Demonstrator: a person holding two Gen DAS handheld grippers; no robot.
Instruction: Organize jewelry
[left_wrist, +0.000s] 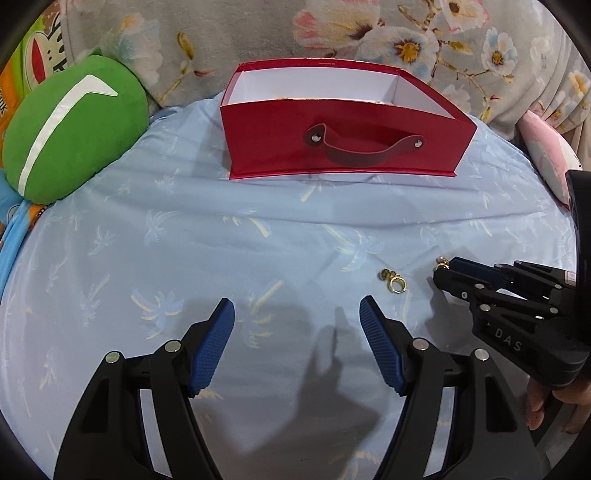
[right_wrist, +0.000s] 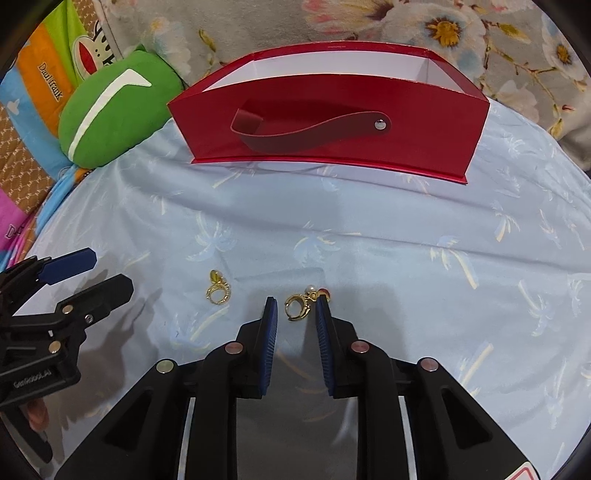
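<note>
Two small gold earrings lie on the light blue sheet. One gold earring (right_wrist: 218, 290) (left_wrist: 394, 282) lies free between the two grippers. A second gold earring with a pearl and a red bead (right_wrist: 301, 304) lies between the tips of my right gripper (right_wrist: 295, 308), whose jaws are partly open around it without gripping it. In the left wrist view the right gripper (left_wrist: 443, 271) comes in from the right, with that earring's tip (left_wrist: 441, 263) just visible. My left gripper (left_wrist: 297, 310) is wide open and empty, above the sheet. The open red box (left_wrist: 332, 147) (right_wrist: 332, 122) stands farther back.
A green cushion (left_wrist: 74, 129) (right_wrist: 118, 107) lies at the back left. A floral grey blanket (left_wrist: 332, 33) is behind the box. A pink cushion (left_wrist: 546, 151) sits at the far right. The blue palm-print sheet (left_wrist: 221, 240) covers the surface.
</note>
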